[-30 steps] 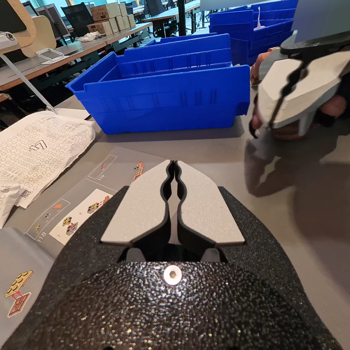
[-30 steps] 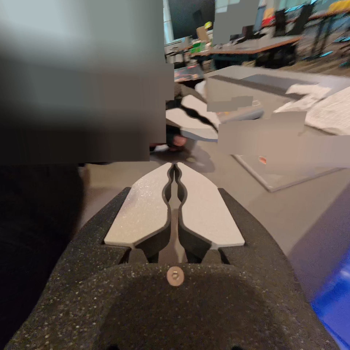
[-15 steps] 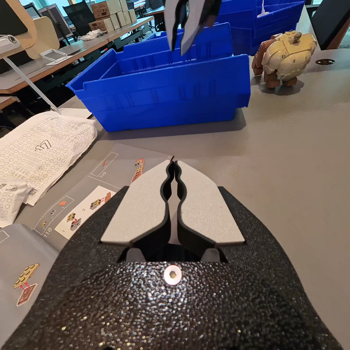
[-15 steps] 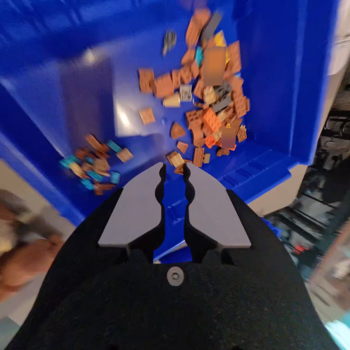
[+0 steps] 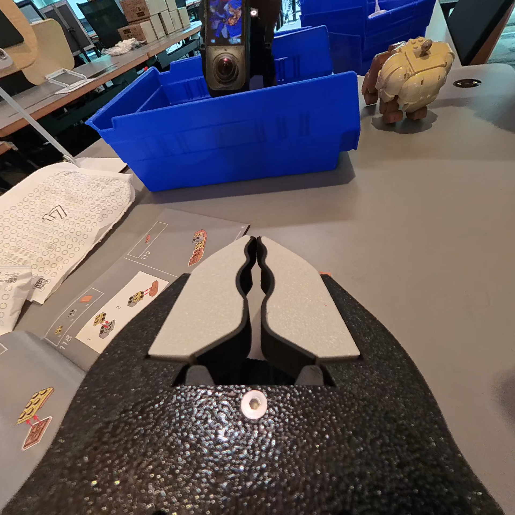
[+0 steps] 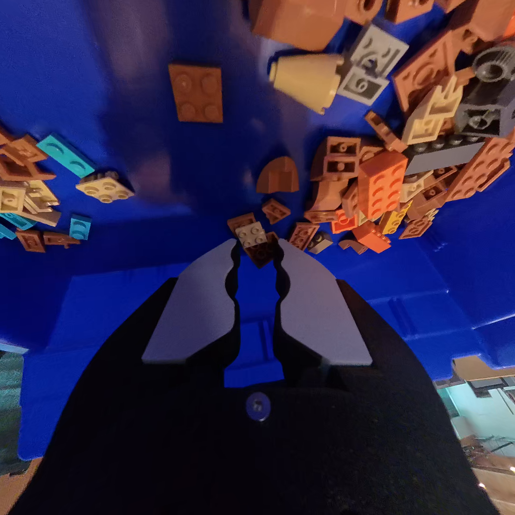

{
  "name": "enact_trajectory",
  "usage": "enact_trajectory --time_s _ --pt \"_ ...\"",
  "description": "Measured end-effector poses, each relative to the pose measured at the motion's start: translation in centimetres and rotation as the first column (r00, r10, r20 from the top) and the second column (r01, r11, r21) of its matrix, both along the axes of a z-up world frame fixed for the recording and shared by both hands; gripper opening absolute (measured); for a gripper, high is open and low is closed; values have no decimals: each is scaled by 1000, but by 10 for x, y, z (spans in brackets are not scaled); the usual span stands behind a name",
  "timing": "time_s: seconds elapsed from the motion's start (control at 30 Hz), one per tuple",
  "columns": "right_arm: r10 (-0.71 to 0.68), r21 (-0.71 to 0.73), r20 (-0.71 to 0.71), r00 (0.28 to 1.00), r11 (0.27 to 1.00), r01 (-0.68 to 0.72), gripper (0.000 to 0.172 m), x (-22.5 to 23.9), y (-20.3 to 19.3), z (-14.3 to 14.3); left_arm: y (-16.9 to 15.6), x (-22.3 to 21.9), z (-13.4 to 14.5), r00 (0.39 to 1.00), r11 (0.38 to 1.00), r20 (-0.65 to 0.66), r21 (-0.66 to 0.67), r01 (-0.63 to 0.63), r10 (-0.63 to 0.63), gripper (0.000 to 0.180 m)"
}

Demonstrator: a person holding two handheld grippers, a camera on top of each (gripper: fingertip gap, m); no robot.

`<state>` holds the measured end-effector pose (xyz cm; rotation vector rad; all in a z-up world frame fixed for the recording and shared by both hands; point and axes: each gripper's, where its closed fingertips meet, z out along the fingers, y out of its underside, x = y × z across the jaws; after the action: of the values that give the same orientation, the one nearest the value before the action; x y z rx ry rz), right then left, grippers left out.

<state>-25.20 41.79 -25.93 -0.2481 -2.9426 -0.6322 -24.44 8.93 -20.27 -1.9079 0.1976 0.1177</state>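
Note:
My right gripper [image 6: 257, 245] is open, low inside the blue bin [image 6: 111, 292]. Its fingertips straddle a dark brown plate [image 6: 260, 254] that lies on the bin floor with a tan 2x2 plate [image 6: 250, 234] on its far end. I see no pad pressing on either plate. In the left wrist view the right gripper's camera body [image 5: 225, 55] rises out of the blue bin [image 5: 237, 139]. My left gripper [image 5: 256, 239] is shut and empty above the grey table, at the edge of an open instruction booklet [image 5: 167, 250].
A large heap of brown, orange, tan and grey bricks [image 6: 404, 167] lies right of my right fingertips, and a smaller cluster [image 6: 41, 195] lies left. A tan and brown brick figure [image 5: 409, 75] stands right of the bin. A white paper bag [image 5: 55, 223] lies left. My right fingertips sit around 35 cm from my left ones.
My right gripper swung from near the brick figure over into the bin, went down to the bricks and opened its jaws. The left gripper stayed shut and barely moved.

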Motion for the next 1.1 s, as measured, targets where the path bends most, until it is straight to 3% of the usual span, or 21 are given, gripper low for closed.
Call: enact_trajectory --time_s 0.23,0.47,0.73,1.1 --pt "6 4 50 999 1000 -6 17 2 -2 -2 0 0 -1 1000 1000 -4 -5 -4 4 0" --pt "-10 -32 -77 997 999 8 21 -20 -4 9 0 0 -1 1000 1000 -8 -6 -2 2 0" --pt "5 -78 9 1000 997 -5 19 8 -9 4 0 1 -2 1000 1000 -10 -16 0 0 0" --pt "23 -40 79 997 999 -20 21 5 -11 -3 0 0 -3 1000 1000 -11 -19 -3 3 0"
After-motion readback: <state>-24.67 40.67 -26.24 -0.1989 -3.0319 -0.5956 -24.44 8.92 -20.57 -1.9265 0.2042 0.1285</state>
